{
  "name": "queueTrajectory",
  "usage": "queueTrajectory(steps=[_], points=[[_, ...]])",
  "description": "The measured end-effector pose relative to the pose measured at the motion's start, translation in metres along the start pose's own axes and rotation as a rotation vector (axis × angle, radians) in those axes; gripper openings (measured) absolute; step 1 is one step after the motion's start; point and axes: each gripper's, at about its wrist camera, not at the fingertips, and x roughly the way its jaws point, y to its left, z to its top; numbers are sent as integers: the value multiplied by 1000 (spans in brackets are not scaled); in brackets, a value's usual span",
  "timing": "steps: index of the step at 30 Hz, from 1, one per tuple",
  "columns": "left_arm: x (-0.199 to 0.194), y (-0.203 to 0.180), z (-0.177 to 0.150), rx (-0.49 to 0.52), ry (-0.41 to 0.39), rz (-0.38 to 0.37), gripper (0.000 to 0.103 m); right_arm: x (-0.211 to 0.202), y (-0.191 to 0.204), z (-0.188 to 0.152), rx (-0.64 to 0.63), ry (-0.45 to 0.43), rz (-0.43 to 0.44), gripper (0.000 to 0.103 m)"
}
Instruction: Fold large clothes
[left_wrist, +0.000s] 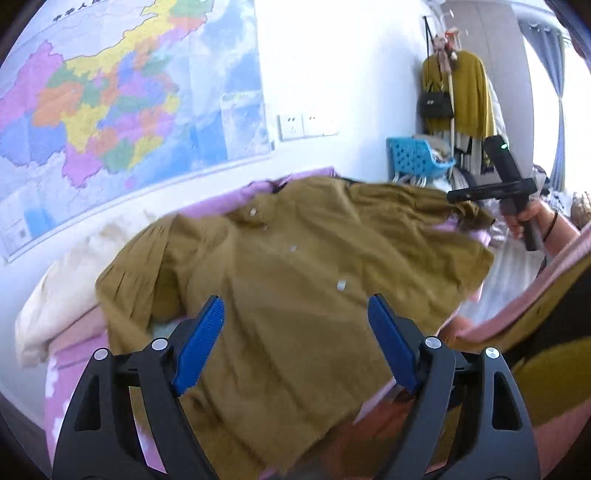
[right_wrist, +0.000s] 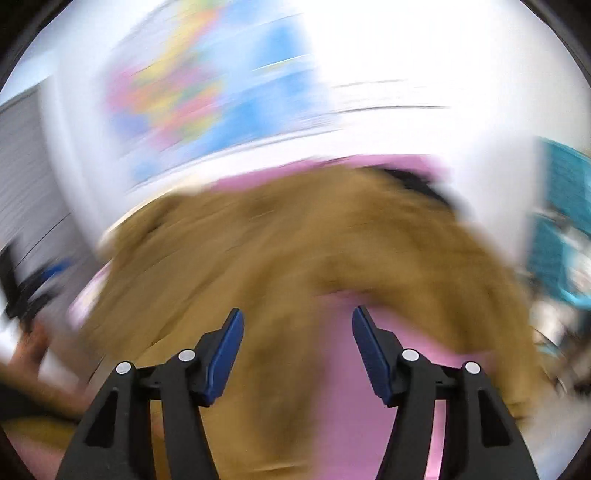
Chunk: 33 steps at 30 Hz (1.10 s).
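A mustard-brown buttoned shirt lies spread face up on a pink bed sheet. My left gripper is open and empty, hovering over the shirt's lower front. The right gripper tool shows in the left wrist view at the shirt's far right sleeve, held by a hand. In the right wrist view, heavily blurred, the right gripper is open and empty above the shirt and a patch of pink sheet.
A coloured map hangs on the white wall behind the bed. A cream pillow lies at the left. A blue basket, a clothes rack with a yellow garment and a black bag stand at the right.
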Motion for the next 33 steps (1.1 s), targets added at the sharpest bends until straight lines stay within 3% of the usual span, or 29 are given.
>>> queueTrajectory(steps=[1, 4, 7, 8, 11, 13, 14, 17, 21, 25, 28, 31, 33], points=[[8, -3, 5, 8, 10, 4, 85, -4, -19, 4, 38, -15, -72, 62], [40, -20, 17, 37, 58, 12, 87, -18, -61, 4, 93, -57, -273, 82], [70, -32, 27, 48, 92, -17, 87, -29, -103, -13, 171, -14, -260, 92], [83, -36, 33, 44, 109, -39, 87, -25, -113, -21, 175, 24, -275, 92], [112, -46, 47, 37, 134, -91, 87, -6, -123, -36, 192, 113, -205, 93], [130, -51, 56, 35, 150, -105, 87, 4, -125, -43, 198, 136, -154, 82], [141, -55, 63, 35, 165, -119, 87, 5, -126, -43, 192, 126, -150, 56], [175, -69, 81, 44, 198, -136, 87, 0, -126, -36, 218, 101, -94, 28], [213, -86, 100, 90, 228, -163, 87, -33, -146, -6, 282, -20, -25, 21], [252, -99, 125, 108, 242, -207, 86, -79, -186, 25, 397, -167, -18, 19], [284, -106, 138, 93, 278, -229, 84, -82, -204, 37, 442, -144, -16, 19], [329, -114, 144, 74, 347, -237, 81, -60, -218, 39, 491, -51, -28, 19], [355, -116, 143, 56, 398, -225, 74, -47, -220, 36, 514, -15, -4, 19]])
